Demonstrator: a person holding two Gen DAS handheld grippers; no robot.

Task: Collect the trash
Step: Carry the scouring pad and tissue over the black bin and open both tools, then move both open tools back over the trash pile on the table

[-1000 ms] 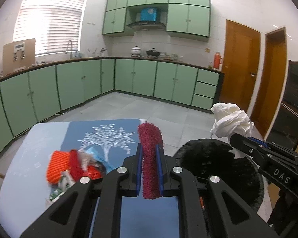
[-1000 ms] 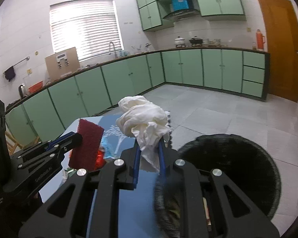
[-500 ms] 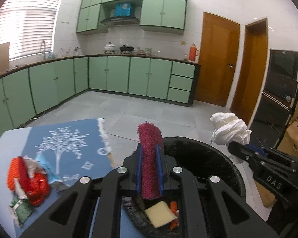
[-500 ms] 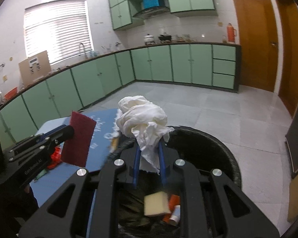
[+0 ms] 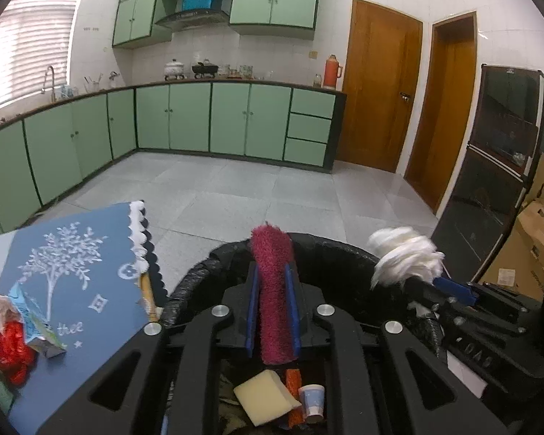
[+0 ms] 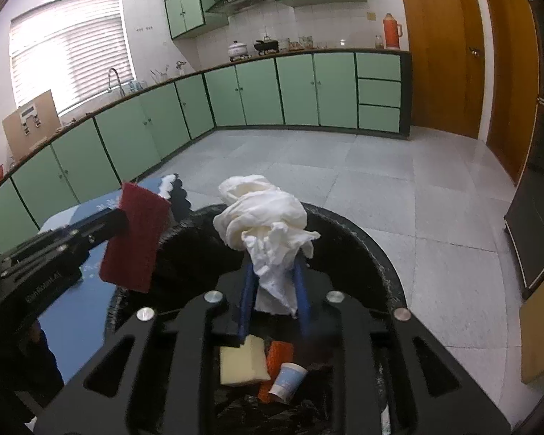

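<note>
My left gripper (image 5: pixel 273 275) is shut on a dark red scouring pad (image 5: pixel 275 290) and holds it above the black-lined trash bin (image 5: pixel 330 250). My right gripper (image 6: pixel 274 279) is shut on a crumpled white tissue (image 6: pixel 264 214), also above the bin (image 6: pixel 373 246). The pad also shows in the right wrist view (image 6: pixel 136 243), the tissue in the left wrist view (image 5: pixel 404 253). Inside the bin lie a yellow sponge (image 6: pixel 241 364), an orange piece (image 6: pixel 277 359) and a small paper cup (image 6: pixel 288 380).
A table with a blue tree-print cloth (image 5: pixel 76 275) stands left of the bin. Red and orange wrappers (image 5: pixel 7 337) and a small carton (image 5: pixel 40 326) lie on it. Green kitchen cabinets (image 5: pixel 214 123) line the far walls. A dark cabinet (image 5: pixel 489 181) stands at right.
Both grippers have moved right from over the table to above the bin, each still holding its item. The bin's contents have come into view.
</note>
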